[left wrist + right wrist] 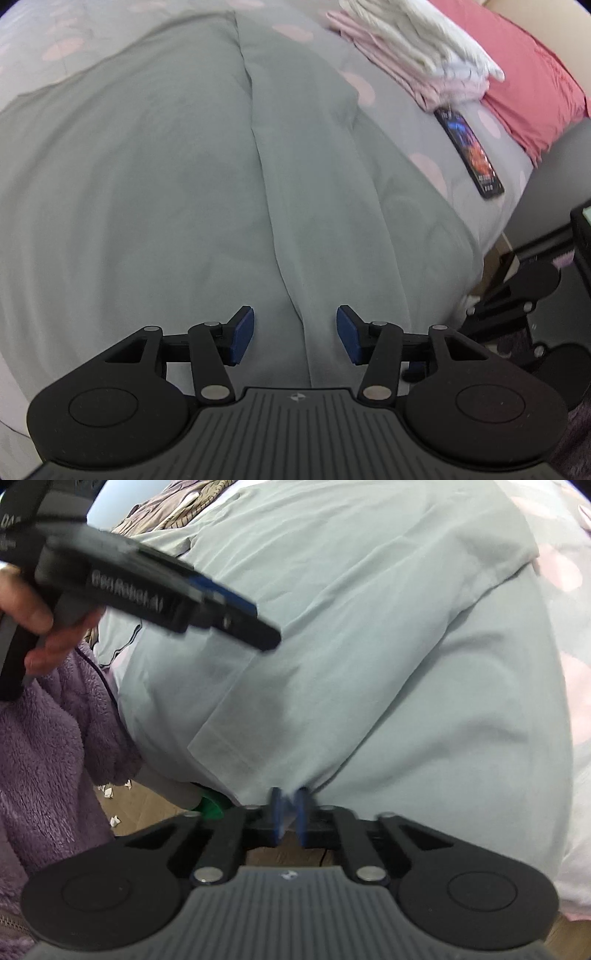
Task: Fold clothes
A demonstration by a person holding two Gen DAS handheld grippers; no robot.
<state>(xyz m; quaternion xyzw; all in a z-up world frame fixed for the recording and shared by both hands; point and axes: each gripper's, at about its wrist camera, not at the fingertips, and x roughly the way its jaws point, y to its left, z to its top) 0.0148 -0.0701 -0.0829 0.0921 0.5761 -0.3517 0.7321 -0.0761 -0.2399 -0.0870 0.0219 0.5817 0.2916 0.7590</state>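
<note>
Left gripper (295, 334): jaws wide, empty.
Right gripper (289, 818): pinching green garment (369, 664) hem.
Nearby: phone (468, 151), folded stack (417, 51).
Writing: "GenRobot.AI".

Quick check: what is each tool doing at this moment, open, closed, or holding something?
Left tool: open, holding nothing, above the green garment.
Right tool: closed, pinching the edge of the green garment.
</note>
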